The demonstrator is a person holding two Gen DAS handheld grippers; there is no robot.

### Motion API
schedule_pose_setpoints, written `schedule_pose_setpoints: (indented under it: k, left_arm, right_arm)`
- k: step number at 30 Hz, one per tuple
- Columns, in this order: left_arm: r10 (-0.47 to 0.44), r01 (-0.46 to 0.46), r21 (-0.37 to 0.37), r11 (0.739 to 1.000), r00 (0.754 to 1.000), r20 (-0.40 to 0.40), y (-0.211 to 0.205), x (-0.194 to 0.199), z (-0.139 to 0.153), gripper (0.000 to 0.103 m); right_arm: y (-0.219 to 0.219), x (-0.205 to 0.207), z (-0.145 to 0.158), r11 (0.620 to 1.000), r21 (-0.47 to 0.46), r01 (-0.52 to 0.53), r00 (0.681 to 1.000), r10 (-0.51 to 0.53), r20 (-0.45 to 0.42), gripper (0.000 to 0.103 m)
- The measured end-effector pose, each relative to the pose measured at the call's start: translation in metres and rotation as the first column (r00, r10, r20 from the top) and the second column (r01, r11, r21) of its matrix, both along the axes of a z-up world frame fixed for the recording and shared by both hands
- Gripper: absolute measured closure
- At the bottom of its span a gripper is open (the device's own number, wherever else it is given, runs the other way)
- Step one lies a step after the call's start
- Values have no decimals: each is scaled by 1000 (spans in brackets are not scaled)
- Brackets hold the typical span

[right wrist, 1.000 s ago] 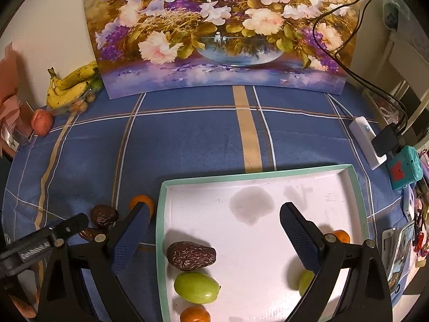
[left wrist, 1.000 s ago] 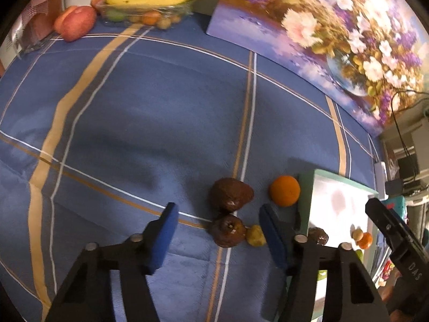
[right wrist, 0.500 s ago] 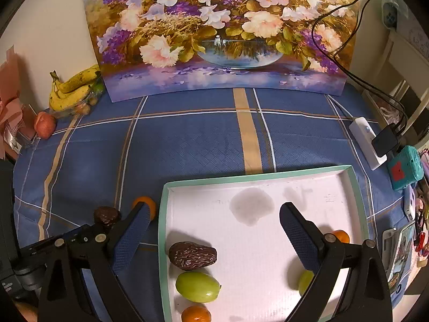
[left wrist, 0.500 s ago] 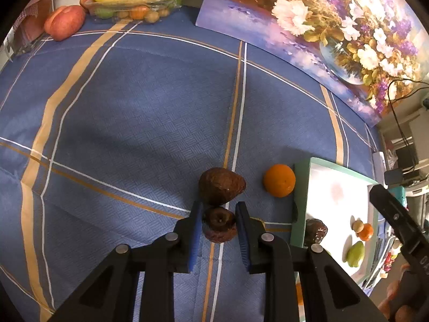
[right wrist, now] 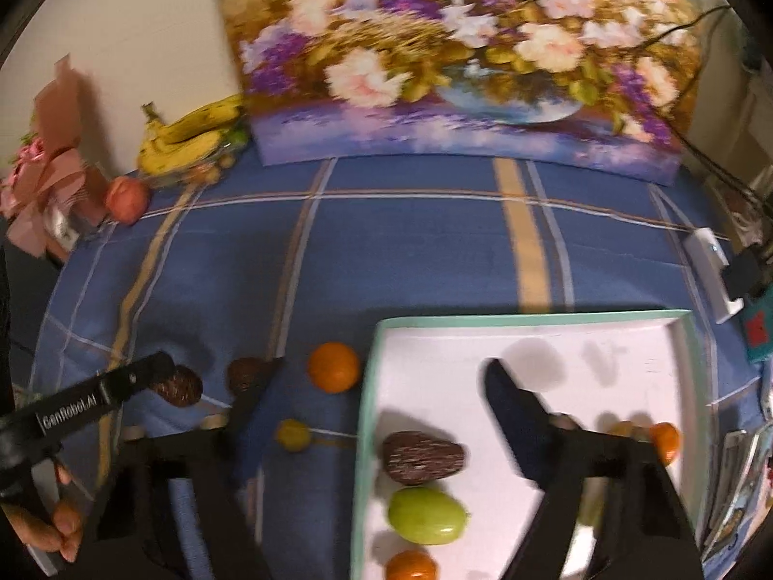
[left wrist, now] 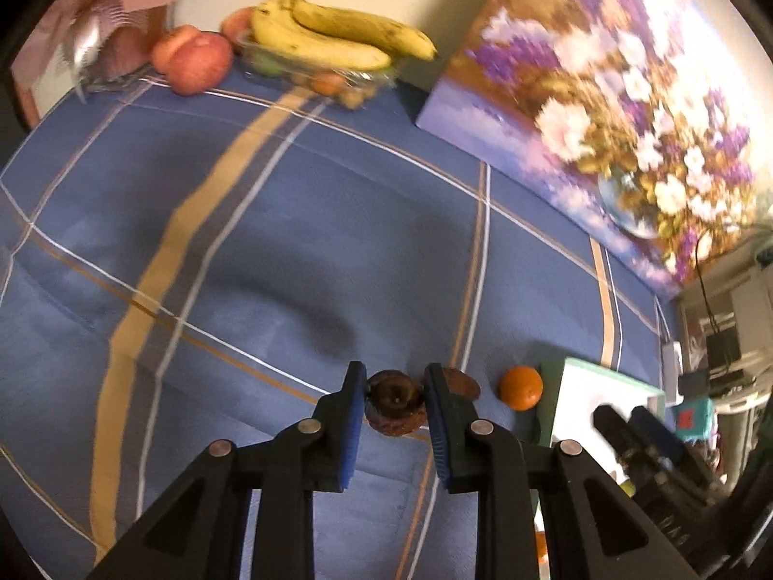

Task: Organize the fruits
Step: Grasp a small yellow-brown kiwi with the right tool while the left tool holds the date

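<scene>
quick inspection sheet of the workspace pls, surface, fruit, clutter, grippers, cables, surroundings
surface: blue plaid tablecloth, creased.
job's things: white tray holds a brown fruit, green fruit and small orange ones; an orange, small yellow fruit and another brown fruit lie on the cloth.
clutter: bananas, apple, pink wrapped item.
grippers: left gripper shut on a dark brown fruit; right gripper open, jaws have just been closing, nothing gripped.
cables: black cable at right.
surroundings: flower painting against the wall.
</scene>
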State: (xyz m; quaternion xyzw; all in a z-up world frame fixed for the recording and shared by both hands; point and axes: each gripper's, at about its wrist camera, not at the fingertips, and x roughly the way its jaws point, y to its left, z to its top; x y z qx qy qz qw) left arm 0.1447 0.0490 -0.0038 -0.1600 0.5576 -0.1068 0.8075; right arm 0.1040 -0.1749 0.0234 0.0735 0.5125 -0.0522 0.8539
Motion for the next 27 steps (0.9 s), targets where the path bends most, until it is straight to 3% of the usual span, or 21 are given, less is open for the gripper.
schedule_pose_setpoints:
  k: [3,5,7,14,27]
  left_arm:
    - [25,-25,7,1000,1000,15,9,1,5,77]
    - [35,-35,10,999,999,21,13,1,8,77]
    - [43,-44,9,999,999,24,16,2,8,77]
    - [46,-46,22,999,999,4,15,2,0,77]
    - [43,-42,29,999,999,-15,14,3,-7,77]
  right_arm:
    - [17,3,-7,999,3,-41,999,41,-19,33]
    - [24,6,-12,998,11,-63,997,63,-33,44]
    - [31,7,-17,996,21,-82,995,83,-47,45]
    - [48,11,-43,991,55,-123,985,129,-116,62]
    - [66,10,-87,987,63,-151,963,161,-217,74]
